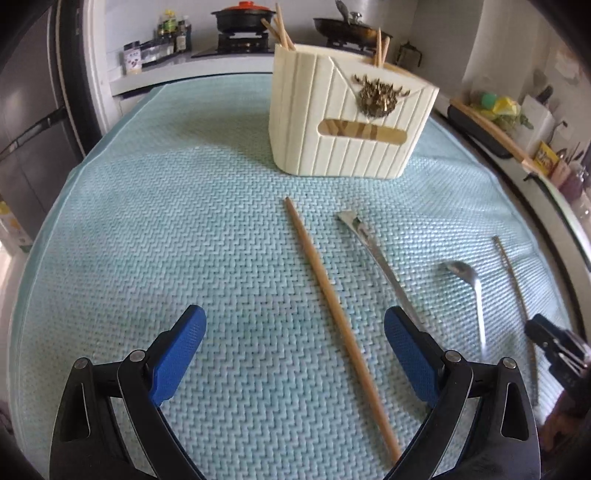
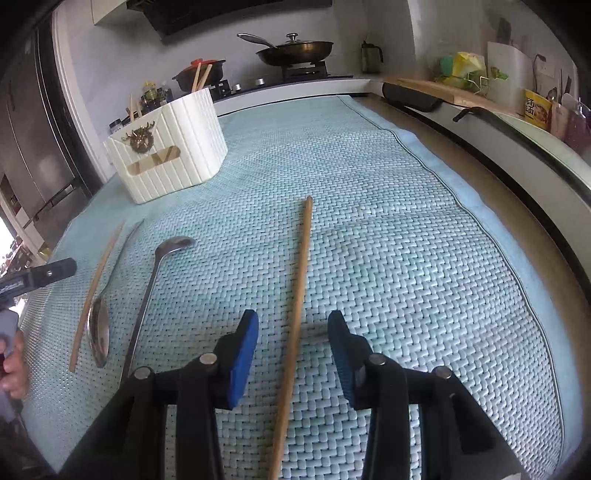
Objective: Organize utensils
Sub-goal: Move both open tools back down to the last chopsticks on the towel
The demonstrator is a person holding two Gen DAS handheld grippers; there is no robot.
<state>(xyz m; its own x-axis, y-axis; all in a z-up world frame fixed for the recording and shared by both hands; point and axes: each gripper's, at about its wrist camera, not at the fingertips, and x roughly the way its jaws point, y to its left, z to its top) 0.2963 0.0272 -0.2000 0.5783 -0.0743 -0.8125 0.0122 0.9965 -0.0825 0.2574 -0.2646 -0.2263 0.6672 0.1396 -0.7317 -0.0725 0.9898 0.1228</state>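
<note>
A cream ribbed utensil holder [image 1: 347,122] with a gold crest stands at the far side of the mat and holds several wooden chopsticks; it also shows in the right wrist view [image 2: 170,147]. My left gripper [image 1: 295,332] is open above a wooden chopstick [image 1: 332,302] that lies between its fingers. Right of it lie a metal spoon [image 1: 373,254], a second spoon [image 1: 469,291] and another chopstick [image 1: 517,295]. My right gripper [image 2: 293,332] is open, straddling that chopstick [image 2: 299,291] low over the mat. Two spoons [image 2: 99,325] [image 2: 155,266] and a chopstick [image 2: 94,291] lie to its left.
A light blue woven mat [image 1: 184,240] covers the table. Behind it are a stove with a pot [image 1: 242,16] and a pan [image 1: 351,27], spice jars [image 1: 159,44], and a cluttered counter [image 1: 517,122] at the right. A fridge [image 1: 29,110] stands left.
</note>
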